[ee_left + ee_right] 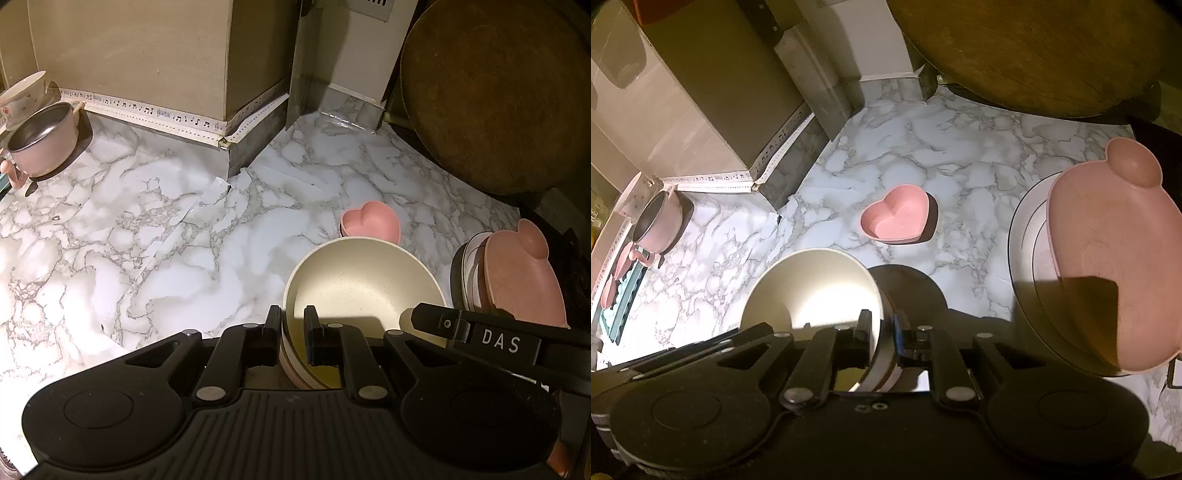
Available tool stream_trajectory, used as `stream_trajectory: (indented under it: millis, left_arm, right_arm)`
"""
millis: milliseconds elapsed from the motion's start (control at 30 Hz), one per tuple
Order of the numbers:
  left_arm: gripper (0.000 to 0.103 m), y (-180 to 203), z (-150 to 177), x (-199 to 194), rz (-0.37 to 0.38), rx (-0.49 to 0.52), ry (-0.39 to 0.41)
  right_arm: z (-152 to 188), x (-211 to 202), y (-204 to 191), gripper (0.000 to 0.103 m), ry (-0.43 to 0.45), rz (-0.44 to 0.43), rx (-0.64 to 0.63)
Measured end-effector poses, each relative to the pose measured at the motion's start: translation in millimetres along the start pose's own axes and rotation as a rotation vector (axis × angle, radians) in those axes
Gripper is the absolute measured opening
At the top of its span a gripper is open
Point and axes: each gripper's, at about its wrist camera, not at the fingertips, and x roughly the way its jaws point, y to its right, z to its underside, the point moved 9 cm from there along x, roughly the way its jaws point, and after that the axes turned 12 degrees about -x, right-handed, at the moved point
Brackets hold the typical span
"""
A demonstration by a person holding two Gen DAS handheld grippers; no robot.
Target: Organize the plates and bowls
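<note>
both grippers are pointing steeply down at the marble-look counter [129, 258] and both are working the same cream bowl [362, 280]. the left gripper [292, 334] is clamping the bowl's near rim, one finger outside the wall and one inside, pretty much fully squeezed on it. that bowl is sitting in a pinkish one under it, you can see the layered rims right at the fingers. the right gripper [882, 338] is straddling the rim on the opposite side, one finger inside the bowl and the other outside with a blue pad showing; its jaws are nearly together but i can't tell if they're really pressing the wall. the bowl is smooth, speckled, matte cream, lit bright inside. just past it a small pink heart-shaped dish [895, 216] is lying alone on the counter. to the right a pink plate with a round bear ear [1115, 251] is resting on top of a stack of white plates [1030, 236] with dark rims. a big round wooden board [498, 96] is leaning in the back corner, and a pink pot [42, 138] with a steel inside is sitting far left. white letters "das" are showing on the right gripper's finger, and the wall trim is printed with tiny music notes.
</note>
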Motion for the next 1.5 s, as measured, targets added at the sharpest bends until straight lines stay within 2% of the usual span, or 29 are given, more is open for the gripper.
stream_trajectory:
  millis: [600, 933, 1167, 1267, 1333, 1400, 1500]
  left_arm:
    - [0.013, -1, -12, -23, 0.022, 0.051, 0.035]
    - [0.013, 0, -28, -35, 0.038, 0.055, 0.073]
    - [0.015, 4, -44, -37, 0.046, 0.043, 0.082]
    - [0.033, 6, -51, -36, 0.05, 0.032, 0.091]
    - [0.056, 6, -56, -36, 0.047, 0.026, 0.103]
    - [0.061, 8, -61, -35, 0.041, 0.022, 0.117]
    - [0.062, 10, -68, -30, 0.046, 0.012, 0.115]
  right_arm:
    - [-13, -19, -3, 0.024, 0.033, -0.005, -0.051]
    - [-31, -35, -2, 0.035, 0.062, -0.002, -0.09]
    - [-45, -38, 1, 0.052, 0.079, -0.005, -0.099]
    - [-50, -37, 2, 0.057, 0.083, -0.01, -0.105]
    - [-55, -35, 4, 0.06, 0.085, -0.013, -0.108]
    - [-59, -34, 6, 0.062, 0.087, -0.018, -0.107]
    - [-66, -31, 10, 0.064, 0.086, -0.022, -0.106]
